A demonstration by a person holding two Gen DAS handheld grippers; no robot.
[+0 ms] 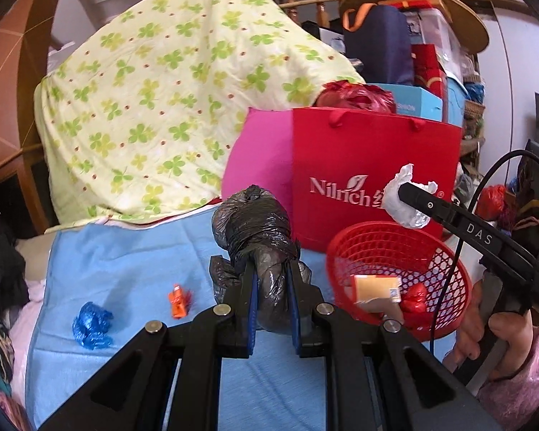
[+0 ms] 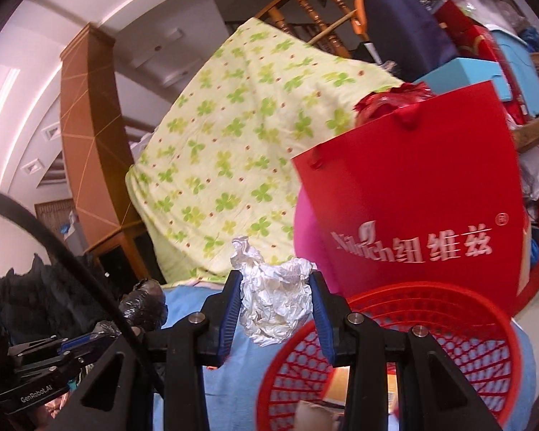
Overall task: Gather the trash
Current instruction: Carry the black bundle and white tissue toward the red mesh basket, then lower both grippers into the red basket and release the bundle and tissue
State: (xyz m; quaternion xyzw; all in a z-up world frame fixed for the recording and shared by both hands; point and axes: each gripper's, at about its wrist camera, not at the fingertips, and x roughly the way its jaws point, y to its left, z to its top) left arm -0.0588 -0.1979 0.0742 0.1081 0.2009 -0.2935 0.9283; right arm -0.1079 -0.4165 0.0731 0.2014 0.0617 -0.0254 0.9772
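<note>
My left gripper (image 1: 271, 280) is shut on a crumpled black plastic bag (image 1: 255, 226), held above the light blue cloth (image 1: 133, 265). My right gripper (image 2: 276, 298) is shut on a wad of white paper (image 2: 275, 294), just left of and above the rim of the red mesh basket (image 2: 478, 309). In the left wrist view the same paper wad (image 1: 404, 201) hangs over the red mesh basket (image 1: 345, 251), which holds an orange box (image 1: 377, 287) and a red wrapper (image 1: 415, 300). A blue plastic scrap (image 1: 91, 325) and an orange scrap (image 1: 178, 300) lie on the cloth.
A red paper bag (image 1: 370, 165) and a pink cushion (image 1: 258, 151) stand behind the basket. A clover-print sheet (image 1: 169, 100) covers a mound at the back left. Boxes and bags pile up at the back right. A hand (image 1: 492, 334) grips the right tool.
</note>
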